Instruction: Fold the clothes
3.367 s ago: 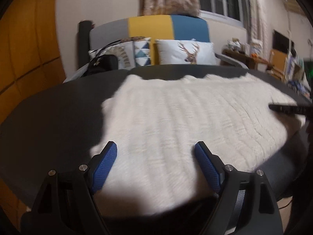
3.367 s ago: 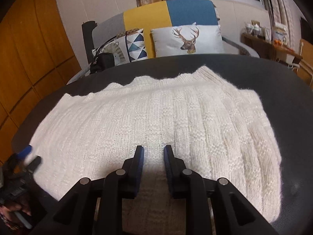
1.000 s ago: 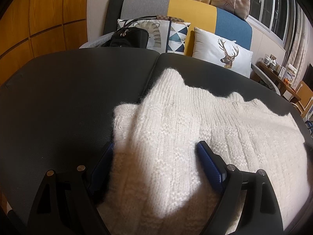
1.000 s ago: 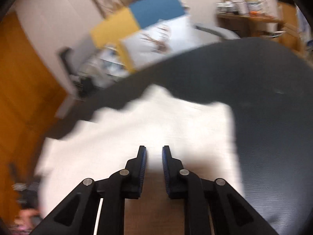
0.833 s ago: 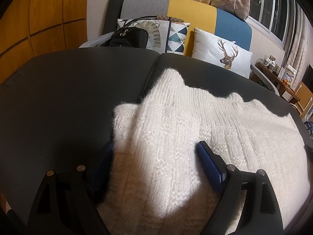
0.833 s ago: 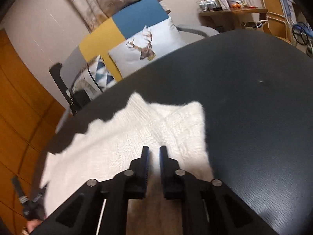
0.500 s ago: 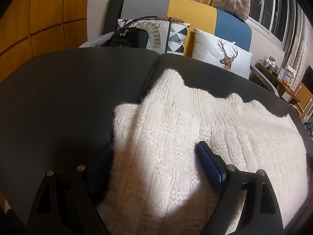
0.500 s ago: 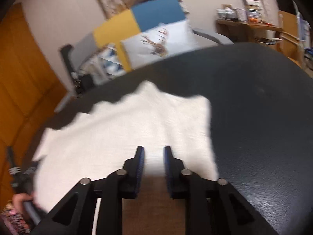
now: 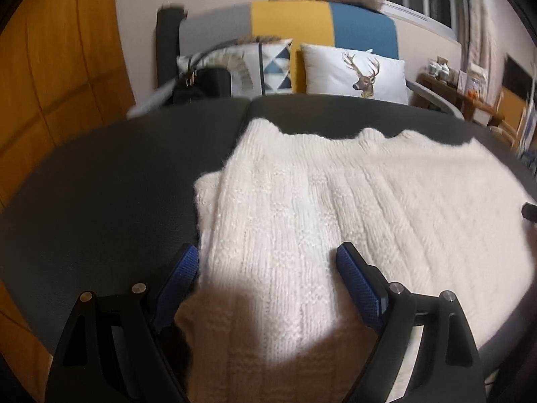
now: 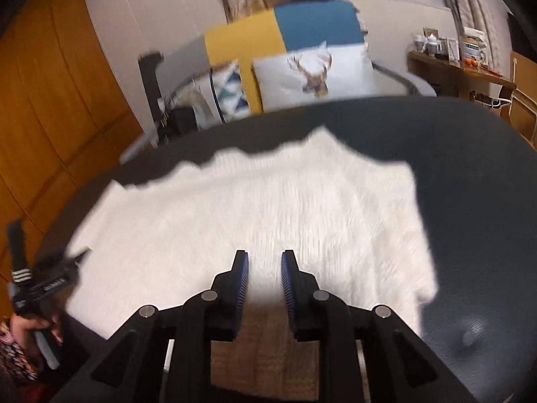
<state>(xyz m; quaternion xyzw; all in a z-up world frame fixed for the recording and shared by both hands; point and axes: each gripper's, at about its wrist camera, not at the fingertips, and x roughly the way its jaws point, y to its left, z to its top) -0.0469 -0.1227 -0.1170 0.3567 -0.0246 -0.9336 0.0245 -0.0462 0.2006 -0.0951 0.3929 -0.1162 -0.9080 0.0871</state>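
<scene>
A white knit sweater (image 9: pixel 352 208) lies flat on the round dark table (image 9: pixel 100 184). Its left sleeve (image 9: pixel 248 201) is folded in over the body. My left gripper (image 9: pixel 268 268) is open wide just above the near left part of the sweater, with the folded sleeve between its blue pads. In the right wrist view the sweater (image 10: pixel 268 208) is blurred. My right gripper (image 10: pixel 265 268) hovers over its near edge with the fingers almost together, and I see no cloth pinched. A hand holds the left gripper (image 10: pixel 50 278) at the far left of that view.
Behind the table stands a grey, yellow and blue sofa (image 9: pixel 335 23) with a deer pillow (image 9: pixel 355 70) and a black bag (image 9: pixel 204 84). A wooden shelf (image 10: pixel 463 63) with small items is at the back right. Bare table (image 10: pixel 486 201) lies right of the sweater.
The left wrist view has swung to face the sofa squarely, and its gripper stays open over the folded sleeve. The right gripper has swept back over the sweater, fingers still close together.
</scene>
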